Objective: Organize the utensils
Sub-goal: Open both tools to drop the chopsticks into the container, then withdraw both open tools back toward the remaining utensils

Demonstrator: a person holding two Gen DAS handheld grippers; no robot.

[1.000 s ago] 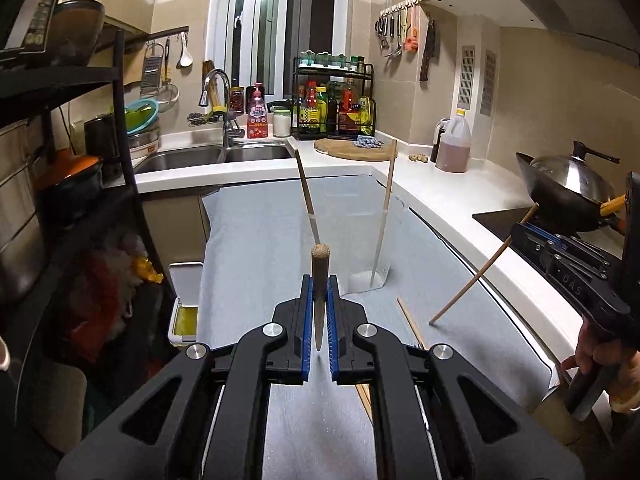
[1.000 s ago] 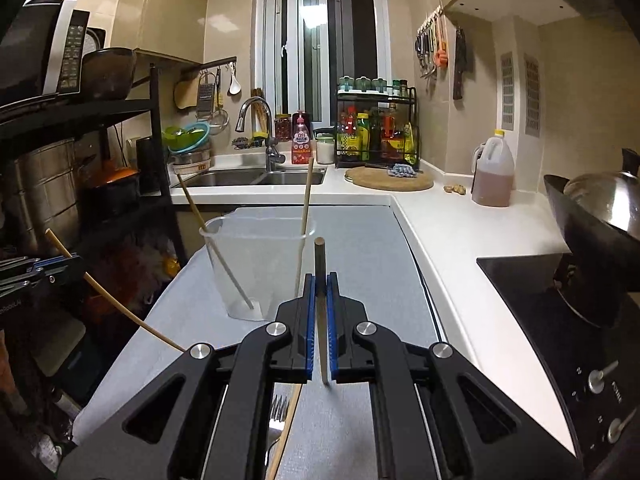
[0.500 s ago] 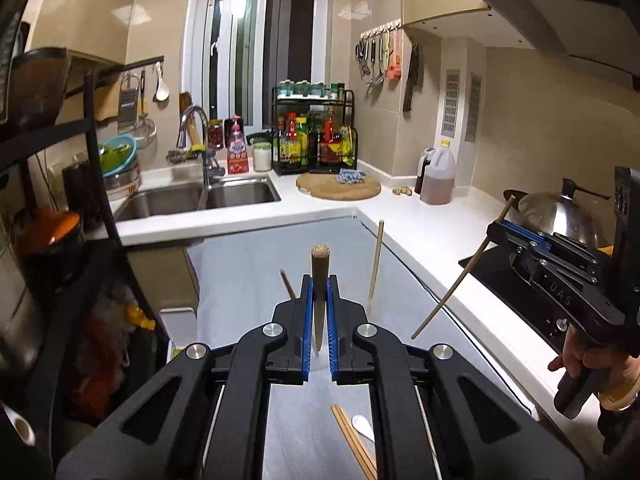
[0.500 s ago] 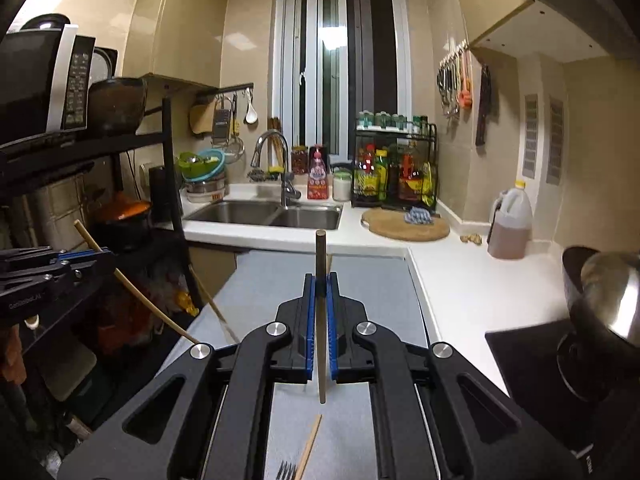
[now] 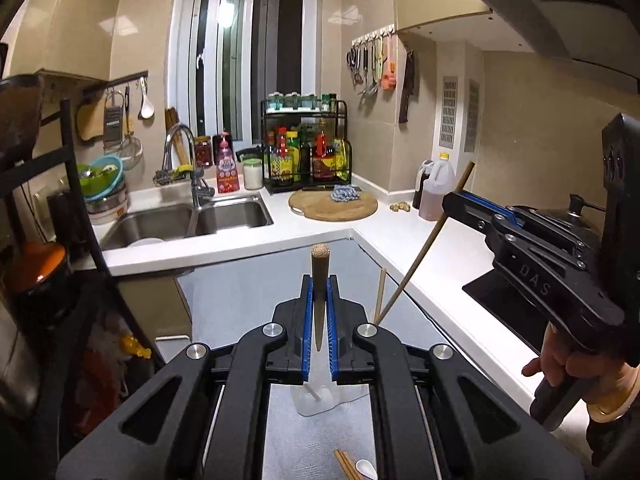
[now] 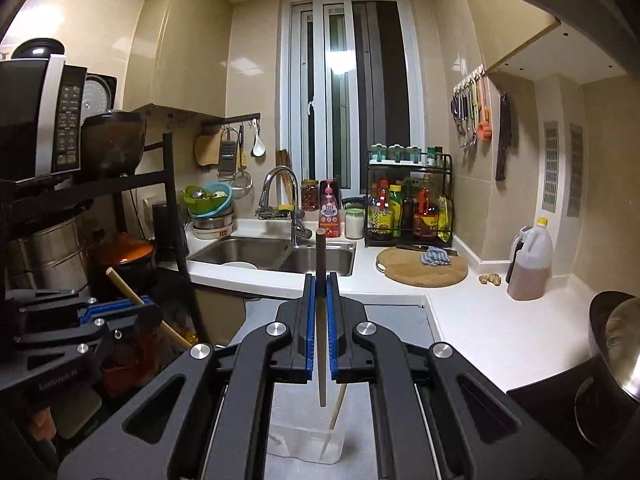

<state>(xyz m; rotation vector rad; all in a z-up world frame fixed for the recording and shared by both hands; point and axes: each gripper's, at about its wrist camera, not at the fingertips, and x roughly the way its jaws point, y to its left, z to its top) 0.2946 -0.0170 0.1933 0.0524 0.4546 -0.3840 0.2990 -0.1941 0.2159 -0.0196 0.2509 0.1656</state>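
Two chopsticks are in your grip, one per tool. Your left gripper (image 5: 319, 322) is clamped on a dark chopstick (image 5: 319, 280) standing upright between the blue pads. Your right gripper (image 6: 320, 328) is clamped the same way on a second chopstick (image 6: 320, 312). Directly below both tips sits the clear plastic cup (image 6: 306, 442) on the grey mat (image 5: 240, 300), with a pale chopstick (image 6: 335, 420) leaning inside it. On the near side of the cup, loose chopsticks (image 5: 346, 466) and a white spoon (image 5: 366, 469) lie on the mat. Past the cup, the mat runs bare to the white counter edge (image 5: 224, 252). Beyond that edge lies the sink (image 6: 276, 254); right of it, the round cutting board (image 6: 422, 268).
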